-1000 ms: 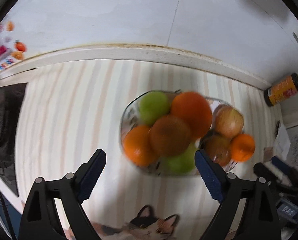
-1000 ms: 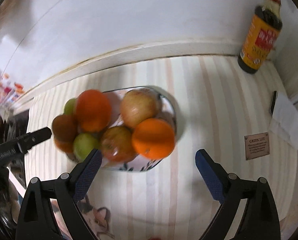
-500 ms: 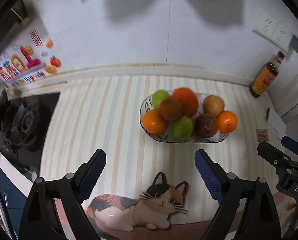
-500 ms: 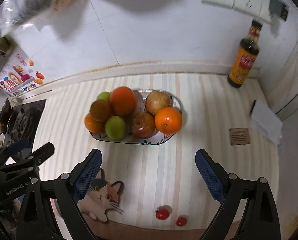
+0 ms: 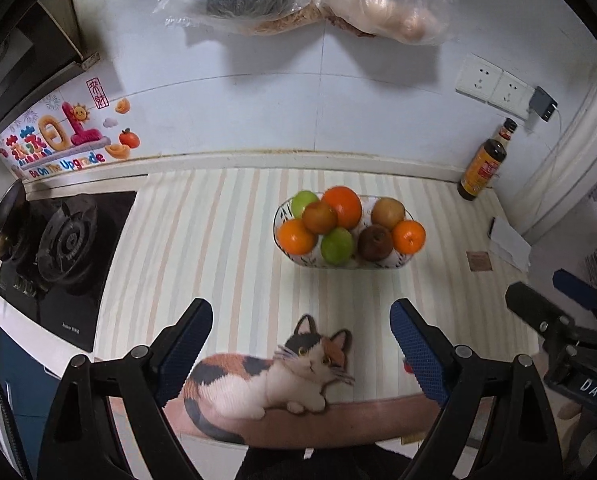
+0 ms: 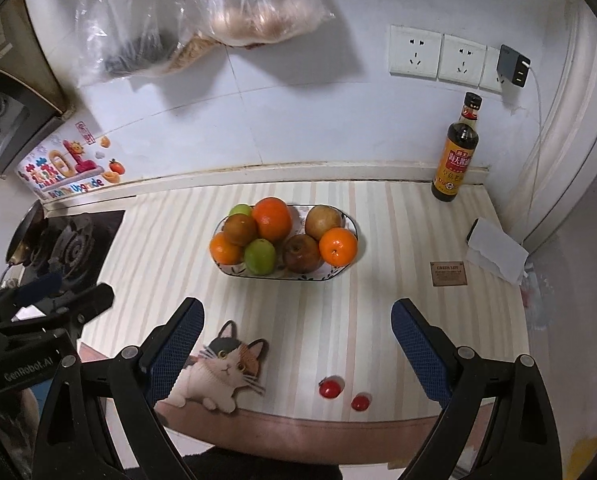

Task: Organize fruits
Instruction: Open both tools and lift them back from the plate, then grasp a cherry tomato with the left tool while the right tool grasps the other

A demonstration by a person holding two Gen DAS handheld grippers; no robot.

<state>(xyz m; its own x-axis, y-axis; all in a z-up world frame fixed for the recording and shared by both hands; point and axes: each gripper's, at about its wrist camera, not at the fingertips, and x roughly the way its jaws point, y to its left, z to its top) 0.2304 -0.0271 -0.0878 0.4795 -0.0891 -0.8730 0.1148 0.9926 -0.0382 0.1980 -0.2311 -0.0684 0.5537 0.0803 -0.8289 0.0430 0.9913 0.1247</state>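
At the far left, on the wall by the gas hob, a colourful sticker reads "Be On The Upgrade" under big cartoon characters, with a small red seal of Chinese characters above it that is too small to read. The hob's front edge carries a small white brand mark, too small to make out.

Your left gripper has its blue-padded fingers spread wide with nothing between them; it hovers over the printed cat at the mat's near edge. In the right wrist view its body shows at the lower left with "GenRobot.AI" printed on it.

The fruit sits mid-counter on the striped mat, all in the oval bowl: three oranges, two green fruits and three brownish apple-like ones, piled touching each other. Two small red tomatoes lie apart from the bowl near the front edge, just beside each other.

Your right gripper also stands wide apart and empty, above the mat between the cat and the tomatoes. In the left wrist view part of its body shows the letters "DAS".

Right of the bowl, a small brown tag reads "GREEN LIFE" with finer lines you cannot read. Beyond it stands a dark sauce bottle with an orange label in Chinese characters, upright against the wall below three white sockets.
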